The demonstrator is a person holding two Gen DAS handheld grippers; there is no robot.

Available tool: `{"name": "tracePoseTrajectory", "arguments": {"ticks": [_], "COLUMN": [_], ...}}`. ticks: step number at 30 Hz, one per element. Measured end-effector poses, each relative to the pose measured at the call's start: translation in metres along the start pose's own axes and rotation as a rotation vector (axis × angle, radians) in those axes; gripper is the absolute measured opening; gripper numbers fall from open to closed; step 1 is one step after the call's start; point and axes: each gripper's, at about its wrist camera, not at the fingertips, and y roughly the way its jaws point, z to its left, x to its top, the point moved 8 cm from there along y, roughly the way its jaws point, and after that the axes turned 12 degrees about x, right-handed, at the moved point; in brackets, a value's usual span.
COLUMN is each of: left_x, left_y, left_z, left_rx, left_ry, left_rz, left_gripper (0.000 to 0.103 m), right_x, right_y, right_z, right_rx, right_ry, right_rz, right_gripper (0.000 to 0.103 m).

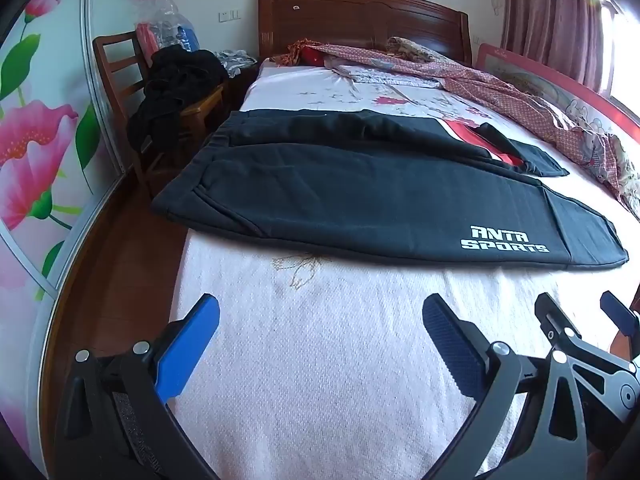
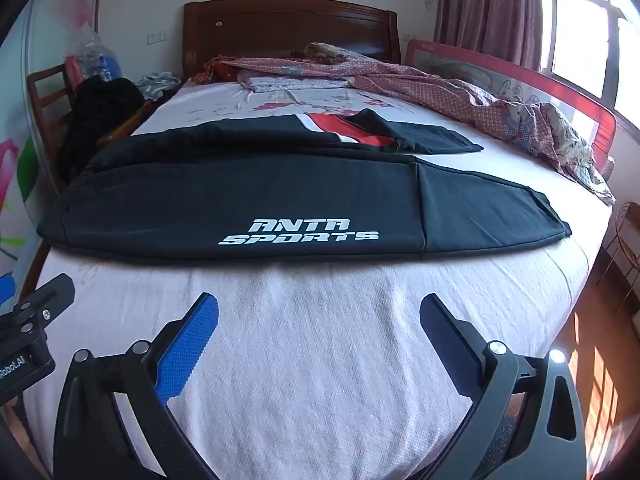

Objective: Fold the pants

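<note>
Across the bed (image 1: 320, 360), left to right: a wooden chair (image 1: 120, 76) heaped with dark clothes stands at the bedside, then the black pants (image 1: 360, 196) lie flat across the white cover, waistband left, "ANTA SPORTS" leg nearest. Left tool (image 1: 320, 344) hovers wide open, gripping nothing, short of the pants. Right tool (image 2: 320, 340), just beside it, is spread open too, empty. A rumpled patterned quilt (image 2: 480, 92) lies far right.
</note>
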Motion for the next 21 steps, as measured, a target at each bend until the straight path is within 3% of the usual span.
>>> {"name": "tracePoseTrajectory", "arguments": {"ticks": [8,21], "left_x": [-0.0001,-0.0042], "left_y": [0.0050,0.0079], "left_z": [-0.0009,0.0008], "left_rx": [-0.015,-0.008], "left_ry": [0.012,-0.012], "left_rz": [0.036,0.030], "left_gripper": [0.101,0.101], "right_x": [-0.0033,-0.0003], "right_y": [0.0007,-0.0005], "right_z": [-0.0021,-0.0030], "right_rx": [-0.008,0.003], "right_ry": [-0.018,0.015], "right_rz": [-0.007,-0.002], "right_gripper": [0.100,0.100]}}
